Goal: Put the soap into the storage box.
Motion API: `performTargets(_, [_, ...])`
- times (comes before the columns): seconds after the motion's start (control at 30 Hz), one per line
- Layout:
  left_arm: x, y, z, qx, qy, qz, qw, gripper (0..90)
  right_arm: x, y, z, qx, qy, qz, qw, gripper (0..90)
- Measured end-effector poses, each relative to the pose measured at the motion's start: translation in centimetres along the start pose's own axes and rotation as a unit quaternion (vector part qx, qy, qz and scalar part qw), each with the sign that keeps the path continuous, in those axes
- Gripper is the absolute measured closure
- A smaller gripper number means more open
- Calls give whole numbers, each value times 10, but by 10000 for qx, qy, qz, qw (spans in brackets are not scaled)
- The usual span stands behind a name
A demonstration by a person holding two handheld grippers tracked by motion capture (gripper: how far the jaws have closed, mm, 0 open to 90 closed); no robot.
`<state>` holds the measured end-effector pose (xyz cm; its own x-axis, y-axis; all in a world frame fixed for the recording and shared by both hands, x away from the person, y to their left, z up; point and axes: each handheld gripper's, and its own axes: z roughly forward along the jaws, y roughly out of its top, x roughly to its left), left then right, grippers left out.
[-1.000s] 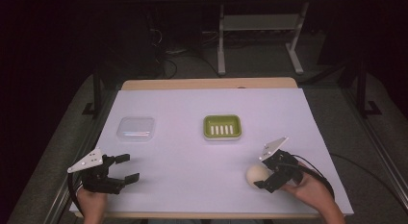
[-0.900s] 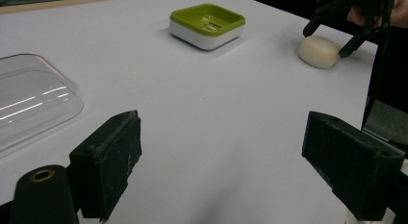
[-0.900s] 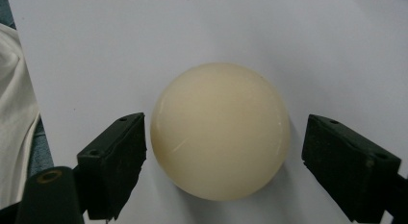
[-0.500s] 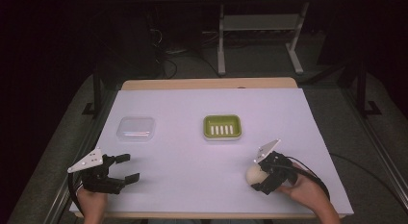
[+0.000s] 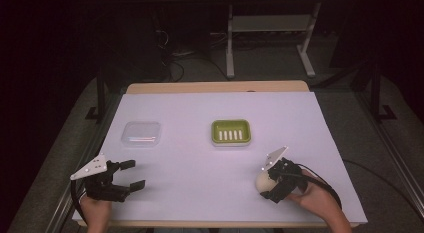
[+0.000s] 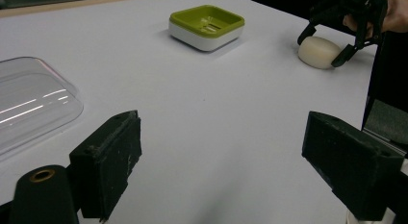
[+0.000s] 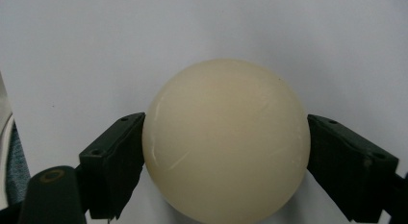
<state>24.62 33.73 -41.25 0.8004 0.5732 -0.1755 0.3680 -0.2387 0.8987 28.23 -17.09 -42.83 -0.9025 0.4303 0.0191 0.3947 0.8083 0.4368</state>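
Note:
A cream oval soap bar (image 5: 261, 181) lies on the white table near its front right. My right gripper (image 5: 268, 183) is shut on the soap, one jaw pressed to each side of it (image 7: 226, 142). From the left gripper view the same soap (image 6: 317, 52) rests on the table between those jaws. My left gripper (image 5: 133, 174) hovers open at the front left, nothing between its jaws (image 6: 228, 161). A green soap dish (image 5: 216, 125) on a white base stands mid-table, also in the left gripper view (image 6: 192, 17).
A clear plastic lid (image 5: 142, 133) lies left of the dish, close ahead of my left gripper (image 6: 29, 99). The white sheet (image 5: 200, 163) covers the table; its front edge runs just under both hands. Dark floor and a metal stand lie beyond.
My right gripper slid left and down around the soap, and its jaws now touch both sides. The soap stayed in place. The left gripper has not moved.

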Motion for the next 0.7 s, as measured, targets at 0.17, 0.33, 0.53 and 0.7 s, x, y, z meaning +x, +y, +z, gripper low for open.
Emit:
performTargets(0.17, [0, 0, 0, 7, 0, -29, 10000, 130, 0, 0, 1, 36, -22, -14, 10000, 175])
performTargets(0.33, [0, 0, 1, 21, -9, -3, 10000, 130, 1, 1, 2, 78, -50, -57, 9999, 199])
performTargets(0.53, [0, 0, 0, 27, -1, -32, 10000, 131, 4, 2, 1, 83, -96, -113, 9999, 221])
performTargets(0.7, [-1, 0, -1, -18, 18, 13, 10000, 131, 4, 3, 0, 139, -97, -73, 9998, 223])
